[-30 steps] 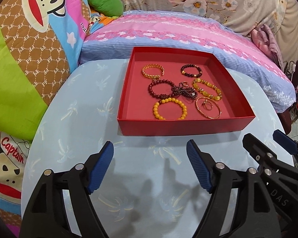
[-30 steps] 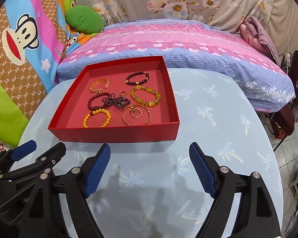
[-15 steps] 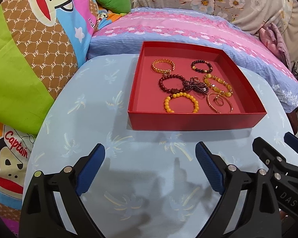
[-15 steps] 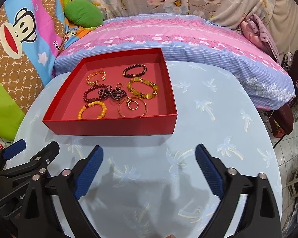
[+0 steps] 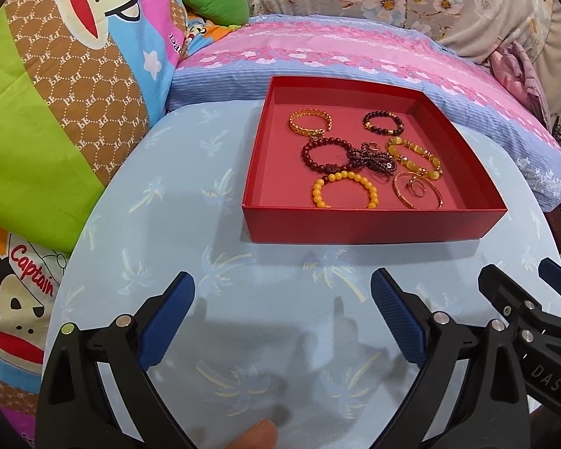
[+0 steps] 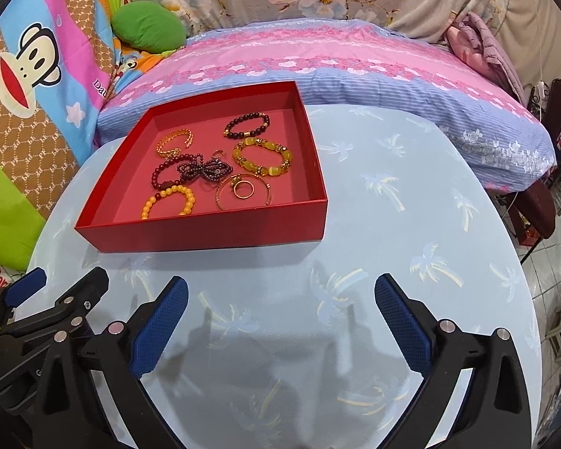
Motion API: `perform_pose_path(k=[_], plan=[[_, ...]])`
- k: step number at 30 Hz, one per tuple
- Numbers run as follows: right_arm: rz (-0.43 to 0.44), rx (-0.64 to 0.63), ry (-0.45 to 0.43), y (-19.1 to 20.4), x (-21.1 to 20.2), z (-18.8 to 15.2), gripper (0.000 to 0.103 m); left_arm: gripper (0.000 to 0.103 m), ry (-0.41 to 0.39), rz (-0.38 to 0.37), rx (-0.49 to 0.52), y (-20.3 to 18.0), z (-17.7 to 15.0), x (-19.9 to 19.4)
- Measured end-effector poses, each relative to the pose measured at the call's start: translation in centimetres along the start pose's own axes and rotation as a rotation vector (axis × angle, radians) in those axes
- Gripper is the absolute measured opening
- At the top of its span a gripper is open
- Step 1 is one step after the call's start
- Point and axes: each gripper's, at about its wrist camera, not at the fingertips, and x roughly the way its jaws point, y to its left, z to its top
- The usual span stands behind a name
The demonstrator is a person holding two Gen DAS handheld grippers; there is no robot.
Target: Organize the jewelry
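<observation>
Bed-side setup: round table (image 5: 175, 232) with a pale blue palm-print cloth, striped pink-and-blue bedding behind it, cartoon-monkey blanket off to one side.

Left wrist view: my left gripper (image 5: 282, 318) is spread wide and holds nothing, hanging over bare cloth on the near side of the red box (image 5: 370, 220). Over the last second I've pulled it back and toward the blanket side, so the box now sits further off and more to the right of frame. Jewelry is all inside the box: gold chain bracelet (image 5: 309, 121) and dark bead bracelet (image 5: 383, 122) at the far side, maroon bead bracelet (image 5: 323, 156) tangled with a dark beaded strand (image 5: 374, 159) mid-box, yellow stone bracelet (image 5: 415, 159) beside that, orange bead bracelet (image 5: 344, 189) and thin gold bangle (image 5: 417, 190) nearest the front wall.

Right wrist view: my right gripper (image 6: 280, 316) is also wide apart and holds nothing, near side of the box; it too has backed off and risen a bit. Small ring (image 6: 243, 189) lies inside the bangle.

Nothing in the box has shifted. Both tools retreating from a full box fits either a finished sort or a pause before picking. That tangle is the one untidy spot.
</observation>
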Motion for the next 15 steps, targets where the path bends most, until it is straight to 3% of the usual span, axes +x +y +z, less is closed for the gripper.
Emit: perform_pose_path(k=[15], plan=[[-0.034,-0.007,-0.037,0.05,-0.43,0.04,0.096,0.091,-0.015,0.001,0.005,-0.24,0.18,-0.05]])
